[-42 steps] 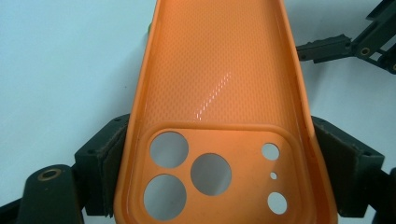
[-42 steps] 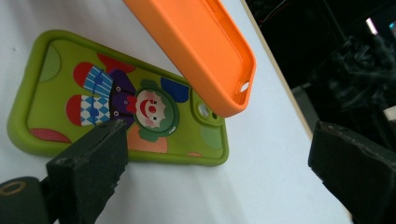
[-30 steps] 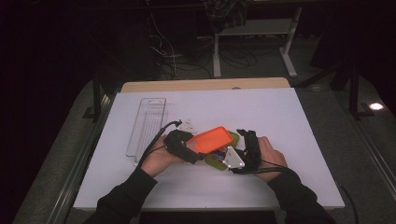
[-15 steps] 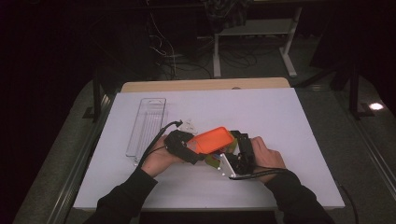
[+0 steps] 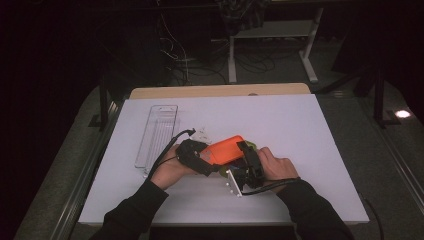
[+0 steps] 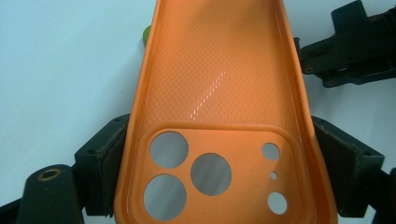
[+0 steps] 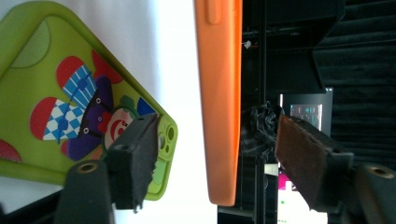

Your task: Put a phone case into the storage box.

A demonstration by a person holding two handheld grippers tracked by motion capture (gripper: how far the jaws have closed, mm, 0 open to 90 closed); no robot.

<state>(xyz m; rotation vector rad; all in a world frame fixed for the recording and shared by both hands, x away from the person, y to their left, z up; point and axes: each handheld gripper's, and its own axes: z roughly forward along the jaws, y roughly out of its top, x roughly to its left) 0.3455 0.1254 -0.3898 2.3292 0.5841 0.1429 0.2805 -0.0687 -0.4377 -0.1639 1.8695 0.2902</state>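
Note:
An orange phone case [image 5: 227, 148] is held a little above the white table, its camera holes [image 6: 210, 172] showing in the left gripper view. My left gripper [image 6: 219, 158] is shut on its camera end, one pad [image 6: 109, 163] against each long side. My right gripper [image 7: 215, 154] straddles the case's other end [image 7: 219, 93]. Its jaws have just been closing, with the case's edge between them, but the pads [image 7: 140, 149] stand clear of it. A green phone case [image 7: 56, 93] with a clown picture lies flat on the table beneath.
A clear plastic tray [image 5: 157, 135] lies at the left of the white sheet [image 5: 300, 130]. A small pale scrap [image 5: 202, 134] lies just behind my left hand. Dark floor, cables and a stand lie beyond the table's wooden far edge [image 5: 215, 91].
My right gripper has slid left onto the end of the orange case and its jaws have narrowed around it. The left gripper and the case have stayed put.

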